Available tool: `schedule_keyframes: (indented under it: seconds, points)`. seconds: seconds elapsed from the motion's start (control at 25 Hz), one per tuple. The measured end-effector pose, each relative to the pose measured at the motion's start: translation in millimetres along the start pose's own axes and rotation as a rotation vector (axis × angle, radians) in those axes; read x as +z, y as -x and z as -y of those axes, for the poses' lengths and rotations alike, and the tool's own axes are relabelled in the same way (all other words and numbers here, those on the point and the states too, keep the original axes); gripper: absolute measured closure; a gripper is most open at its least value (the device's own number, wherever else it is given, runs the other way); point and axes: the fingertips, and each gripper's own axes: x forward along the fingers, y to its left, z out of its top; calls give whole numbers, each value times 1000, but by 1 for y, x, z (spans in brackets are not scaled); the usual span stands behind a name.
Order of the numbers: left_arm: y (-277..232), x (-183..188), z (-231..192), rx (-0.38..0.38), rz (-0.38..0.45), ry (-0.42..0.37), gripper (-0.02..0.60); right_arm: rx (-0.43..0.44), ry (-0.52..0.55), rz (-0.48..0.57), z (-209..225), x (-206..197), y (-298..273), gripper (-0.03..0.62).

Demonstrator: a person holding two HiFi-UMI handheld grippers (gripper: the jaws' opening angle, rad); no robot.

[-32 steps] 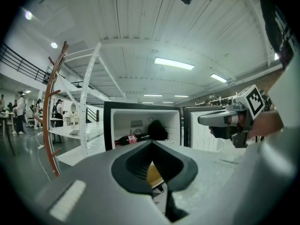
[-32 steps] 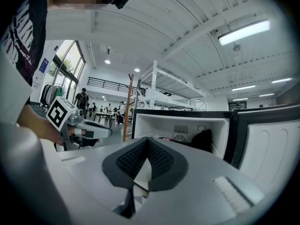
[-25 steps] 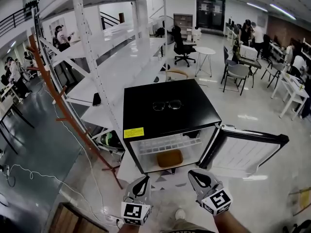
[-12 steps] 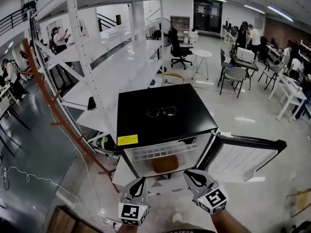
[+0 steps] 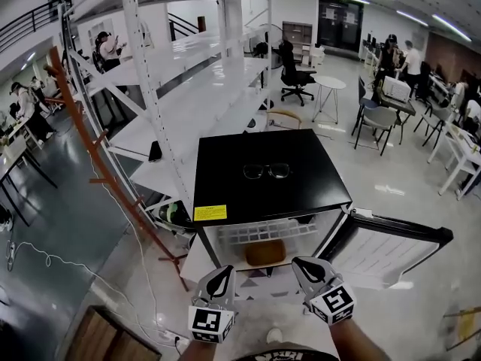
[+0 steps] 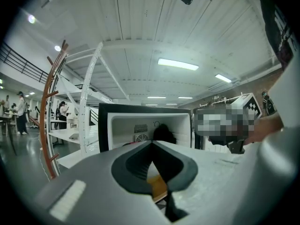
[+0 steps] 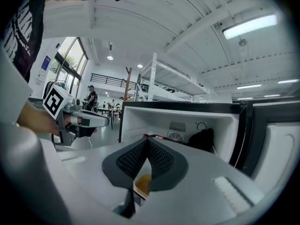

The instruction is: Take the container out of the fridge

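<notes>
A black mini fridge point(image 5: 267, 177) stands on the floor with its door point(image 5: 391, 245) swung open to the right. Inside, on the fridge floor under a wire shelf, sits a shallow orange-brown container point(image 5: 265, 252). My left gripper point(image 5: 219, 283) and right gripper point(image 5: 311, 269) hover side by side just in front of the opening, both shut and holding nothing. In the left gripper view the container point(image 6: 157, 186) shows below the meeting jaws of the left gripper point(image 6: 151, 142). The right gripper view shows the container point(image 7: 143, 183) likewise under the right gripper point(image 7: 146, 140).
A pair of glasses point(image 5: 267, 171) lies on the fridge top. A white shelving rack point(image 5: 188, 96) stands left of the fridge, beside a slanted wooden rack point(image 5: 94, 153). A white cable point(image 5: 68, 265) trails over the floor. Desks, chairs and people fill the far right.
The head view has shifted a little, so the fridge sits slightly further right. Both grippers stay shut in front of the open fridge, barely moved.
</notes>
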Motion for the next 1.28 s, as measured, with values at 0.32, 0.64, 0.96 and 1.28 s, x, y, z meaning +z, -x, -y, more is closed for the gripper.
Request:
schedule_keyframes:
  seconds: [0.32, 0.64, 0.96, 1.28]
  points:
    - [3, 0, -6, 34, -3, -2, 580, 15, -26, -50, 9, -27, -14, 569]
    - [7, -3, -8, 79, -11, -1, 580, 32, -44, -116, 19, -58, -30, 569]
    - [0, 2, -11, 109, -7, -11, 580, 25, -93, -219, 34, -99, -56, 569]
    - [0, 2, -11, 142, -14, -16, 580, 21, -144, -313, 49, -143, -74, 569]
